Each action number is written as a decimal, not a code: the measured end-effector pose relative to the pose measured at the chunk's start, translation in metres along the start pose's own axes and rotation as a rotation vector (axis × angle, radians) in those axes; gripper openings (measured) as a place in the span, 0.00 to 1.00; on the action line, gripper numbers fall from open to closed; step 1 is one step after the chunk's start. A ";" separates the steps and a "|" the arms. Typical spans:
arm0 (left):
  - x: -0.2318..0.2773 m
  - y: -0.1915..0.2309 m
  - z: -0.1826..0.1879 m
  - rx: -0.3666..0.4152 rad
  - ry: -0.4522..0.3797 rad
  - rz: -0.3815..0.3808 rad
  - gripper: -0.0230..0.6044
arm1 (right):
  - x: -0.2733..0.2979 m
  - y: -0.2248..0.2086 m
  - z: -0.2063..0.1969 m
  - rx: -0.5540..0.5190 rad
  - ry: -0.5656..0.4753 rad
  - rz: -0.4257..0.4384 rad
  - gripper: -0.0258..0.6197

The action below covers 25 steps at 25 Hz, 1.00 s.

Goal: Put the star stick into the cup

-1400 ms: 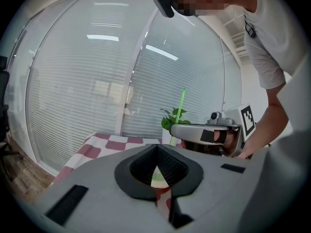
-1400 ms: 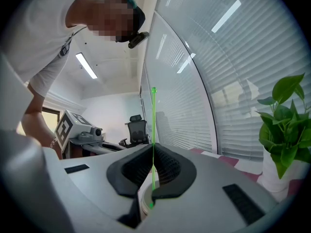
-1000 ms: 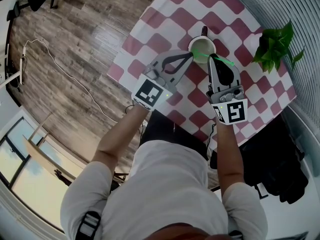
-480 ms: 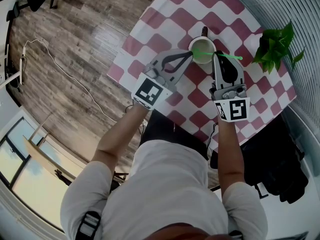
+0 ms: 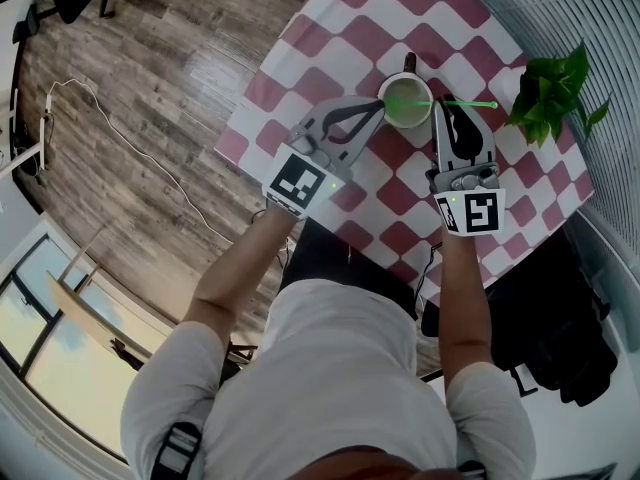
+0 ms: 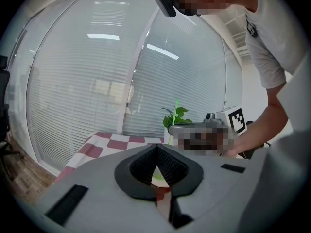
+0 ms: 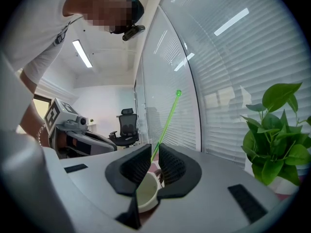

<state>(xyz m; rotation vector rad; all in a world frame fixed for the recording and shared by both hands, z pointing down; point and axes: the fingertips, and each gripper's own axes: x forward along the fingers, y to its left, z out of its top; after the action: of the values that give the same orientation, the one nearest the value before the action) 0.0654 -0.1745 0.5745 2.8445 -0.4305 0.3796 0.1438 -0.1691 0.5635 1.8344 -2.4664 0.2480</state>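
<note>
The cup (image 5: 405, 101) is seen on the checked worktop (image 5: 330, 28), its handle turned away from the person. The stick (image 5: 468, 104) is pinched at its lower end by the right claw (image 5: 440, 108), whose jaws are pressed onto it just right of the cup. From there the stick is pointed away from the cup, toward the plant (image 5: 550, 93) further to the cup's right. It is held outside the cup.

In the right gripper view the stick (image 7: 165, 125) is gripped between the pads of the right claw (image 7: 154, 152) and slopes up and away from them. The cup (image 7: 146, 191) is seen below, through the gap behind the pads, with the plant (image 7: 274, 130) to its right.

The left claw (image 5: 380, 113) is held at the cup's left rim. In the left gripper view the tips of the left claw (image 6: 155, 149) are pressed together, and the cup (image 6: 160, 176) is seen through the gap behind them. Whether the rim is pinched cannot be told. Beyond the cup, the stick (image 6: 176, 111) stands up in front of the plant (image 6: 182, 116).
</note>
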 end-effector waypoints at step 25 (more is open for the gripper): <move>-0.001 0.002 -0.006 -0.007 0.012 0.014 0.09 | 0.001 -0.032 -0.019 -0.020 0.040 -0.052 0.15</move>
<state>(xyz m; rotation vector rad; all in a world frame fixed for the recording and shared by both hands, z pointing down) 0.0626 -0.1740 0.5805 2.8328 -0.4490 0.3968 0.1727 -0.1759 0.5857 1.8645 -2.3824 0.2542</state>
